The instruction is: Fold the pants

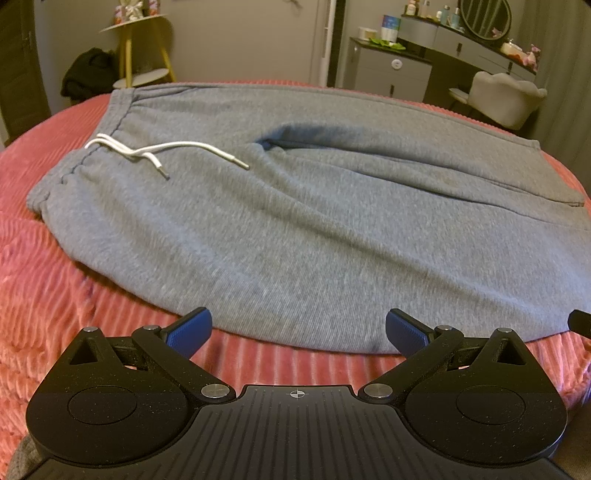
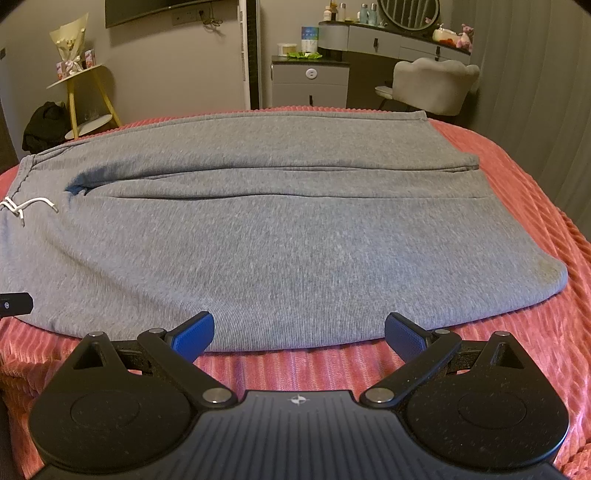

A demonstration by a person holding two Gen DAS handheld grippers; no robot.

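The grey fleece sweatpants [image 1: 295,221] are laid out flat across the bed on a ribbed coral-pink blanket [image 1: 55,295], waistband off to the left with the white drawstring [image 1: 162,151] loose on top, both legs running right, a long crease between them. Both the left tongs [image 1: 298,328] and right tongs [image 2: 299,330] are spread wide, holding nothing, right at the near edge of the fabric. Behind that there's a yellow-legged side stand [image 2: 88,96], a grey dresser [image 2: 310,79] and a pale upholstered chair [image 2: 432,85].

Home bedroom: pink-covered bed [image 2: 517,192], vanity with round mirror [image 2: 408,13], upholstered chair [image 2: 432,83].
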